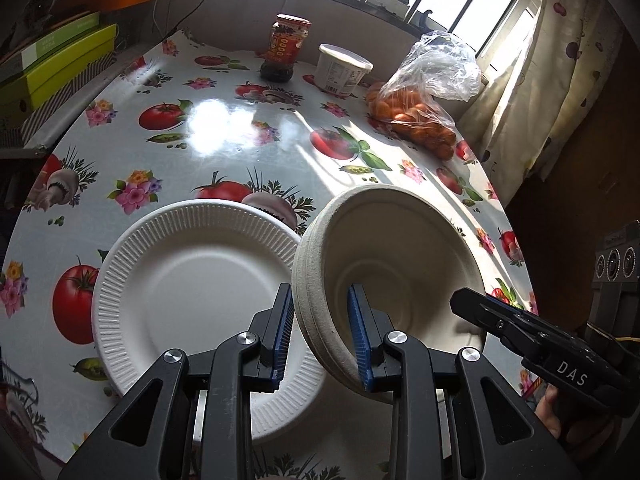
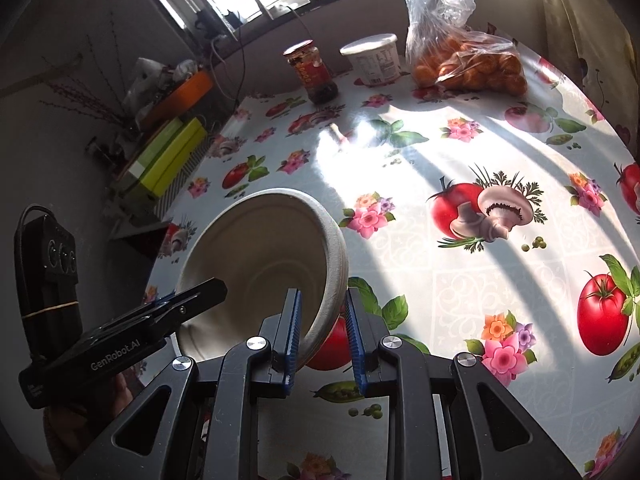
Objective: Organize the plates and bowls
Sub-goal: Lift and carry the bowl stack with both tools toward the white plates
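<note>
**A:** What am I looking at on the bench [image 1: 224, 128]?

**B:** A glossy oilcloth printed with tomatoes, mushrooms and flowers. On it lies a white foam plate [image 1: 192, 304] with a ribbed rim and smooth centre. Just beside it I hold a stack of bowls [image 1: 384, 264], matte, fibrous pulp, off-white, round, tilted so the hollow faces the window.

**A:** And your left tongs [image 1: 320, 340]?

**B:** Partly closed, one blue ridged pad outside the stack's rim, the other inside, both touching the wall, so they grip it.

**A:** The right tongs [image 2: 323, 336]?

**B:** Same bowls [image 2: 264, 268], opposite rim. The inner pad presses the wall; the outer pad seems to stand slightly off it, so I cannot tell whether they clamp.

**A:** Anything else?

**B:** Far side: a red-labelled glass jar [image 1: 286, 48], a white lidded tub [image 1: 342, 68], and a crinkled clear bag of oranges [image 1: 420, 104].
</note>
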{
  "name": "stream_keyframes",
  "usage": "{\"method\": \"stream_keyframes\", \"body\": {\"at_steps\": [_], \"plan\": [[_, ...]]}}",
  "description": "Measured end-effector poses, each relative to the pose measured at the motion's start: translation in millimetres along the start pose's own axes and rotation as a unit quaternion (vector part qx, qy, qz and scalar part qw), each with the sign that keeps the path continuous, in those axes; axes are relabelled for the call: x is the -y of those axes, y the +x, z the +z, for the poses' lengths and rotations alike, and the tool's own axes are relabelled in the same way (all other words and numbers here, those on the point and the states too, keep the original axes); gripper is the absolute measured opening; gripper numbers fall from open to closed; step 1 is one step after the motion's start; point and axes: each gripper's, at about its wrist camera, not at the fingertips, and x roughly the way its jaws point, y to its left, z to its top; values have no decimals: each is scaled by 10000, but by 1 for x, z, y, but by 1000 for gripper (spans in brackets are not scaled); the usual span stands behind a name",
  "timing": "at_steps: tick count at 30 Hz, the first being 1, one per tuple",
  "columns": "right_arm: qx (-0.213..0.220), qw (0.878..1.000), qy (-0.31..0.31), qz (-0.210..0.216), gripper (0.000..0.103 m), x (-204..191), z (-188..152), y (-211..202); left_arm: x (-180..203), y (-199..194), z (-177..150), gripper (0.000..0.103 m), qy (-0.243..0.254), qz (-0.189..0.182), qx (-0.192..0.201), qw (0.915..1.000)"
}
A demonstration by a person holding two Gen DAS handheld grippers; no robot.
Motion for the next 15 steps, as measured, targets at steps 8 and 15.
{"method": "stream_keyframes", "body": {"at_steps": [8,15], "plan": [[-111,9996,-205,164,22,-27,5,20,-28,-12,0,29,-204,179,84,9996],[-223,9987,-359,285,22,-46,9,36,-50,-21,-1,29,-394,318,144,9986]]}}
